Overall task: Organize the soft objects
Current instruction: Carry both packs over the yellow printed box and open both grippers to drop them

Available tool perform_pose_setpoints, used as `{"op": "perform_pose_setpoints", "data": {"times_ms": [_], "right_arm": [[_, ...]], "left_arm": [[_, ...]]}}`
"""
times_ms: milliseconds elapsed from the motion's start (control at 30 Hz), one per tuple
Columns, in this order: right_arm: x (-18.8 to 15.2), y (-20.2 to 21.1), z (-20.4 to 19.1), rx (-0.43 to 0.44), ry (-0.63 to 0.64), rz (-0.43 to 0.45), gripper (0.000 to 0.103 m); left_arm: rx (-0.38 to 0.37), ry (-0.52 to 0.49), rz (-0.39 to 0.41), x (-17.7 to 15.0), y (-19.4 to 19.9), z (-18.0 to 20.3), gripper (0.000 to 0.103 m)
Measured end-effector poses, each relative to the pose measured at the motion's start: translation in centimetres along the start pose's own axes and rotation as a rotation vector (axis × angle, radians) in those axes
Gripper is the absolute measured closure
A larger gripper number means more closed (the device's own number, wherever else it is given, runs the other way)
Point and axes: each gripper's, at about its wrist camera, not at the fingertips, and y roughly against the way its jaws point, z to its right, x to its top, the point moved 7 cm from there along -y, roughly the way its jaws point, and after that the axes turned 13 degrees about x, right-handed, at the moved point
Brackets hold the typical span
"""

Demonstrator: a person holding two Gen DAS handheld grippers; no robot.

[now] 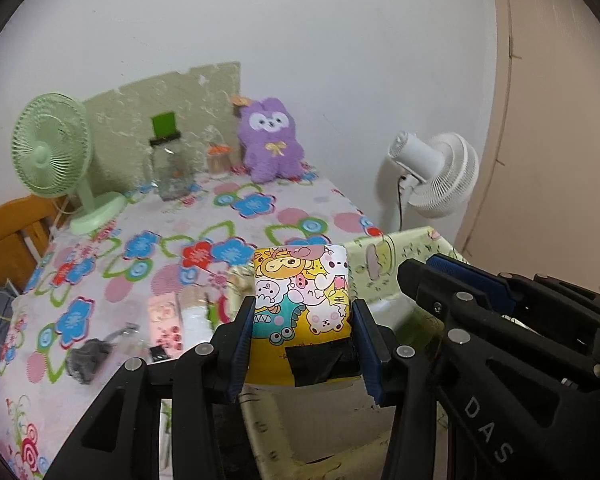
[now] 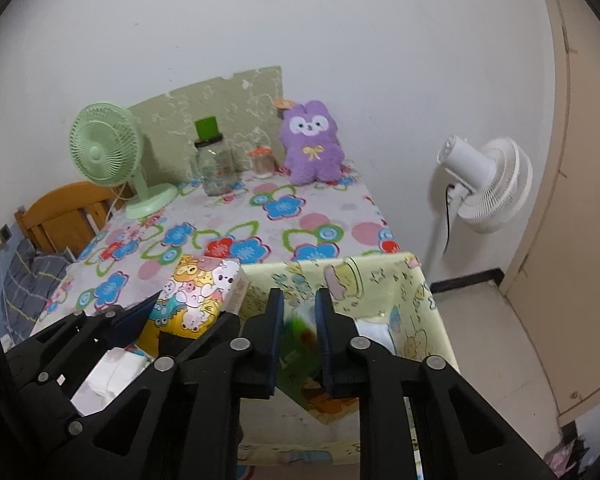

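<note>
Yellow cartoon-print packet (image 1: 300, 304) is clamped between the left gripper (image 1: 303, 344) fingers; the right gripper (image 2: 298, 340) fingers pinch a blurred green packet (image 2: 298, 344).

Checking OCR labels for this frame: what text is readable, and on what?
"DAS": on the black body of the right gripper, seen from the left wrist view.
Green packet between the right gripper's fingers: lettering blurred, unreadable.
Cartoon packet in the left gripper: small print by the black tape, unreadable.

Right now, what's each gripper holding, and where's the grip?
Left gripper clamps the yellow cartoon-print pack across its lower sides, near the black tape. Right gripper pinches a green pack across its sides.
</note>
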Motion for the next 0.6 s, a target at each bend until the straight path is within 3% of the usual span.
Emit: {"op": "perform_pose_setpoints", "data": {"times_ms": [367, 433, 500, 567, 600], "right_arm": [[-0.6, -1.4, 2.5, -0.026, -0.047, -0.032, 0.084], [-0.7, -1.7, 2.8, -0.027, -0.058, -0.041, 0.078], [-0.7, -1.8, 2.9, -0.032, -0.069, -0.037, 0.061], [-0.7, -1.6, 3.2, -0.041, -0.071, -0.028, 0.054], [-0.6, -1.6, 3.2, -0.036, -0.075, -0.027, 0.047]], "left_arm": [[-0.029, -0.044, -0.033, 0.0, -2.0, 2.1, 0.054], [-0.032, -0.050, -0.040, 0.0, -2.3, 2.3, 0.047], [-0.029, -0.048, -0.044, 0.0, -2.4, 2.2, 0.043], [-0.035, -0.043, -0.051, 0.0, -2.5, 2.0, 0.036], [-0.042, -0.039, -0.055, 0.0, -2.5, 2.0, 0.025]]}}
